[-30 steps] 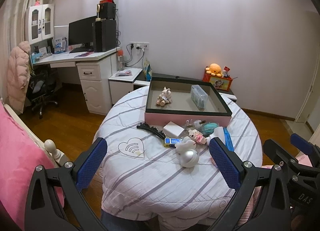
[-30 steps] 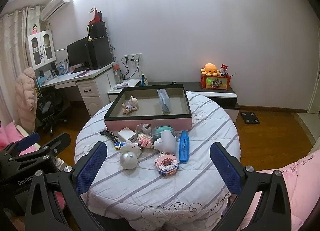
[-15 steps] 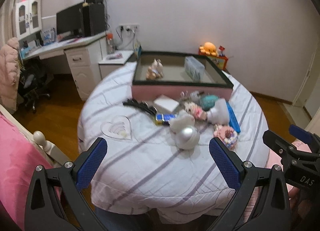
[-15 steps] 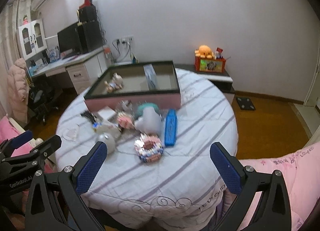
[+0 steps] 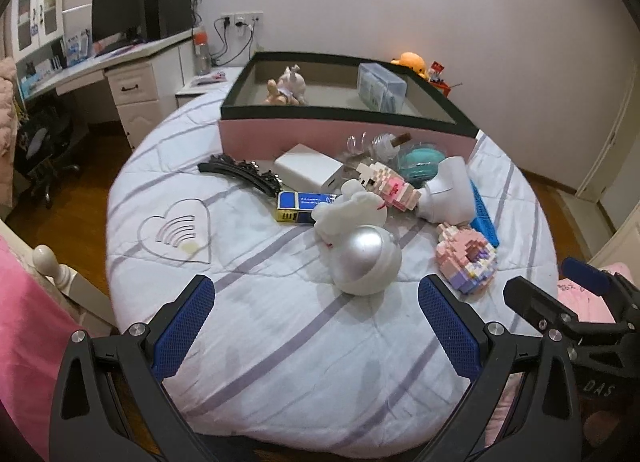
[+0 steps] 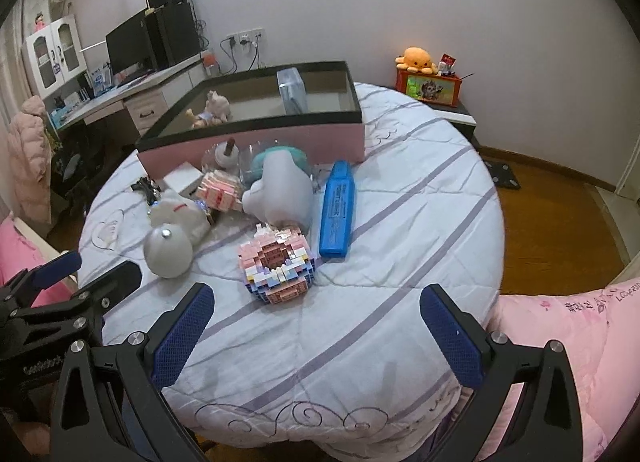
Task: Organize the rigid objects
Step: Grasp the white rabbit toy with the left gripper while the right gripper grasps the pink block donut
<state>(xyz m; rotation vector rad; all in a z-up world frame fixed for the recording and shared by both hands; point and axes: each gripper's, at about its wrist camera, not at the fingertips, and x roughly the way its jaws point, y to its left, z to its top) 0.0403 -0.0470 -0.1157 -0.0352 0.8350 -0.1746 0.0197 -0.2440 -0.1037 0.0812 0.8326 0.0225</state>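
The round surface (image 5: 280,342) under its striped white cloth now fills far more of both views than a second ago; both tools have come closer and lower. The pink box (image 6: 280,138), black-rimmed, sits at the far side holding a small figurine (image 5: 286,88) and a clear case (image 5: 378,86). Before it lies the clutter: a white plush (image 6: 280,190), a blue case (image 6: 338,210), a silver dome (image 5: 366,260) and a pink brick model (image 6: 278,264). The left tool (image 5: 316,324) and right tool (image 6: 316,324) both hover spread wide, holding nothing.
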